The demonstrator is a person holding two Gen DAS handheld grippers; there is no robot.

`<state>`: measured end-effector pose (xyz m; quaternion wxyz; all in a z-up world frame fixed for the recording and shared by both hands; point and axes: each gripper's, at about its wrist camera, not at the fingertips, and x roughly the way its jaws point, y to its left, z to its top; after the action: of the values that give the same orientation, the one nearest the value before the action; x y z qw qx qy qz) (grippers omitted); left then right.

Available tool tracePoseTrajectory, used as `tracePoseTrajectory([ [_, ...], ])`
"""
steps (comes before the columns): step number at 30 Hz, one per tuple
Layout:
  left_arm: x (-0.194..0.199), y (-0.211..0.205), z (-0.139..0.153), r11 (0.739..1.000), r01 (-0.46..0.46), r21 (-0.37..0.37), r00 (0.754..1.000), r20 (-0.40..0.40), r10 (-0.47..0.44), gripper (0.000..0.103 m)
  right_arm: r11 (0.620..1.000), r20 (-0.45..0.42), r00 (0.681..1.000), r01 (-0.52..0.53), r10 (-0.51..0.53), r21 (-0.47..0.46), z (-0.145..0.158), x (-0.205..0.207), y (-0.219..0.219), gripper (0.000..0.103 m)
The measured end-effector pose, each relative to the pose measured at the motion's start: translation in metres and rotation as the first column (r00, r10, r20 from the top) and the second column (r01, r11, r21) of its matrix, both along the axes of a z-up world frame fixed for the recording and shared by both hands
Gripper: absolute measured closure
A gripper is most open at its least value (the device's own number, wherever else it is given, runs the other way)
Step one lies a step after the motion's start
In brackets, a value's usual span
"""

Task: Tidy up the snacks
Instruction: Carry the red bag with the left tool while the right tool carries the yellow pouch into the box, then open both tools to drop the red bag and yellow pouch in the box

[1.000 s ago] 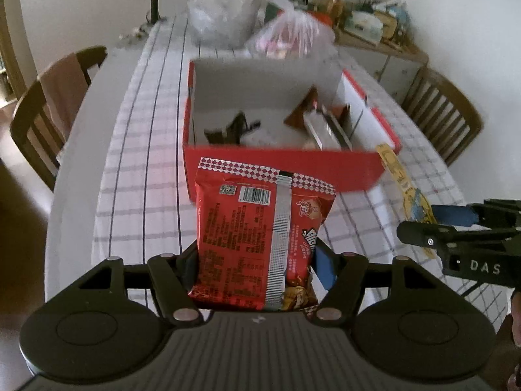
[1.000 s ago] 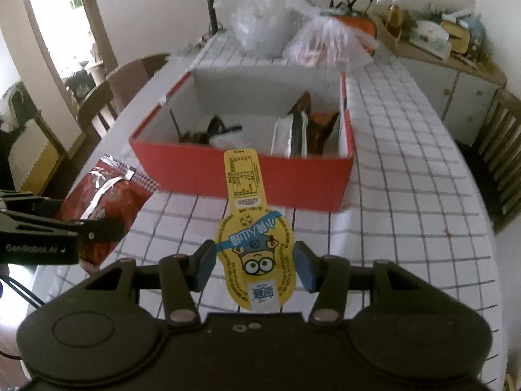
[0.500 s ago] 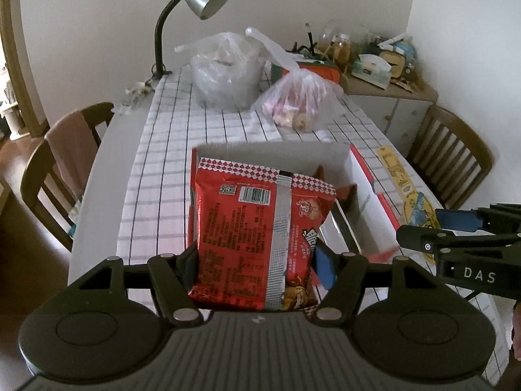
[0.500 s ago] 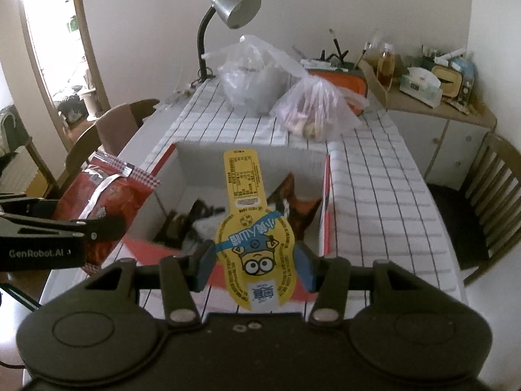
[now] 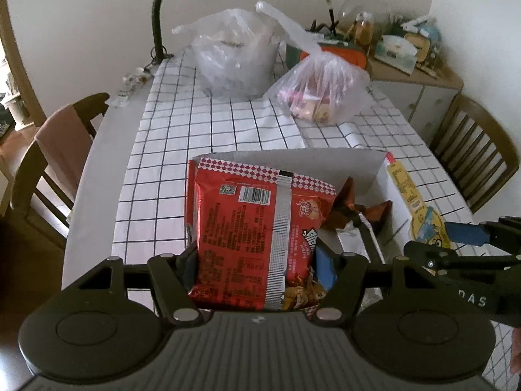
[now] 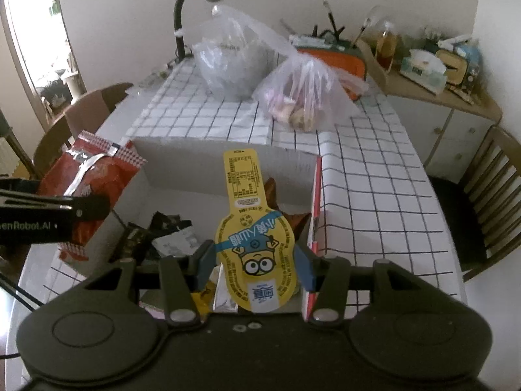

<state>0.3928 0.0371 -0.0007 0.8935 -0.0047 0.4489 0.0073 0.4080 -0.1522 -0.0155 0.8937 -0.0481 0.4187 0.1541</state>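
Snacks hang over the red cardboard box with grey inner walls: my left gripper clamps the red foil packet upright, my right gripper pinches the yellow keyhole-shaped sachet, its long neck pointing away toward the lamp.

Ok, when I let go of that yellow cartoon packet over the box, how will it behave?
The yellow packet looks flat and thin, so probably light and likely to flutter. Its long tab stands up unsupported above the right gripper, so fairly stiff. It may land slanted on the snacks in the red box.
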Motion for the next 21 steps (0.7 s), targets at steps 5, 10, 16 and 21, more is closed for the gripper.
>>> tracePoseTrajectory([
  [5,0.02,-0.003,-0.019,1.0,0.004,0.013,0.999,-0.052,-0.003,0.035,1.0,-0.047,0.999,-0.014,0.013,-0.023,-0.021,0.016,0.008,0.053],
  [10,0.029,-0.004,-0.039,1.0,0.016,0.027,0.996,-0.092,-0.013,0.035,0.999,-0.087,0.996,-0.034,0.03,-0.037,-0.039,0.025,0.016,0.053],
  [16,0.034,-0.005,-0.058,0.999,0.023,0.042,0.991,-0.133,-0.017,0.035,0.997,-0.124,0.991,-0.054,0.046,-0.056,-0.053,0.028,0.022,0.053],
  [21,0.035,-0.013,-0.069,0.997,0.049,0.063,0.986,-0.16,-0.038,0.035,0.996,-0.133,0.99,-0.056,0.046,-0.067,-0.059,0.027,0.024,0.052],
])
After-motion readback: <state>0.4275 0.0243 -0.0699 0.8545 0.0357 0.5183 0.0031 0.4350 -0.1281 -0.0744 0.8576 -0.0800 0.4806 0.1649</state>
